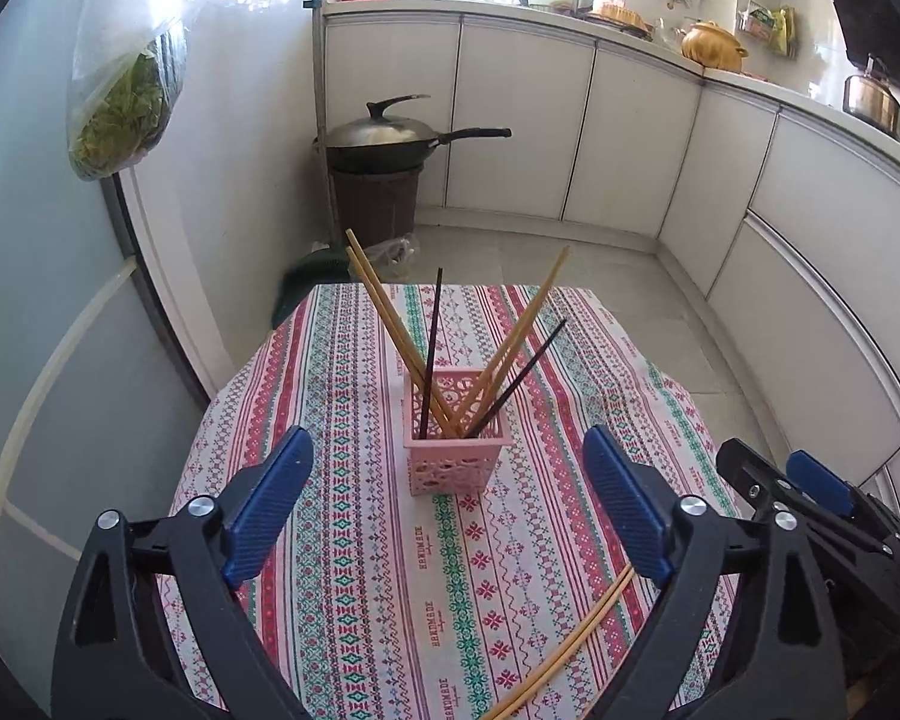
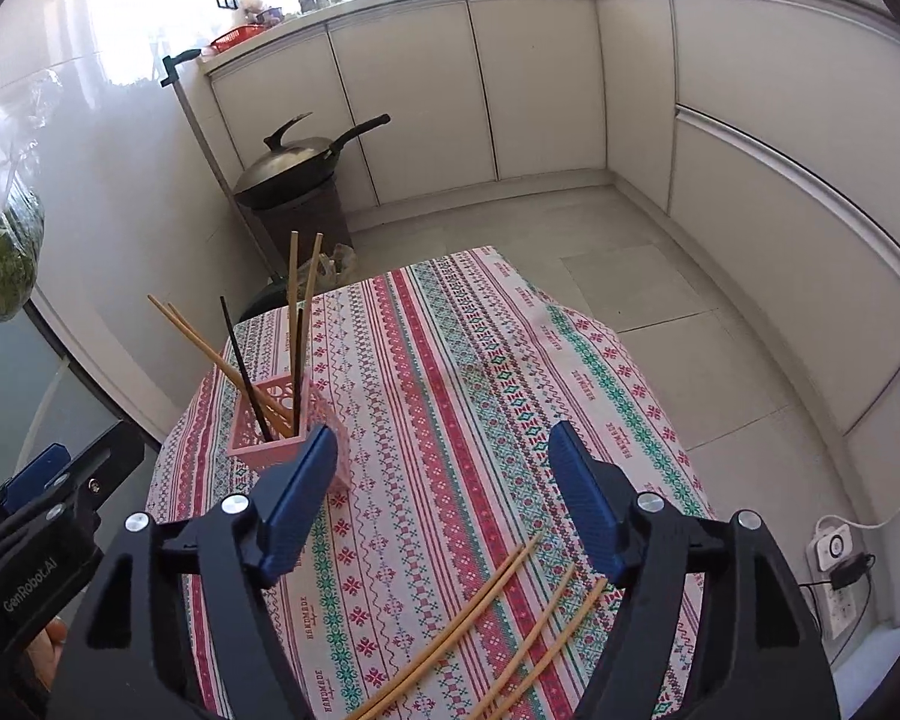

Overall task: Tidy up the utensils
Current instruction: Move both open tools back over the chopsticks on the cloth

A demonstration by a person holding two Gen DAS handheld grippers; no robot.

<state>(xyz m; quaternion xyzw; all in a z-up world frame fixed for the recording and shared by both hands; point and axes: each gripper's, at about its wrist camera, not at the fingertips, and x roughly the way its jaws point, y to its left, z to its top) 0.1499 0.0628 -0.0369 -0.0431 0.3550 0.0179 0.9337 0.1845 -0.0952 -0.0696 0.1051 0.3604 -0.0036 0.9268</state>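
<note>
Loose tan bamboo chopsticks lie diagonally between the right tongs' spread, empty jaws, near-right of the pink perforated plastic basket.

Far ahead of my claws I see a lidded wok on a brown bin, beside white cabinets.

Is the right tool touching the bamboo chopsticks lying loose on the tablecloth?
Apart. In the right wrist view, the open right tool holds nothing, and the loose bamboo chopsticks lie flat on the tablecloth below it.
</note>
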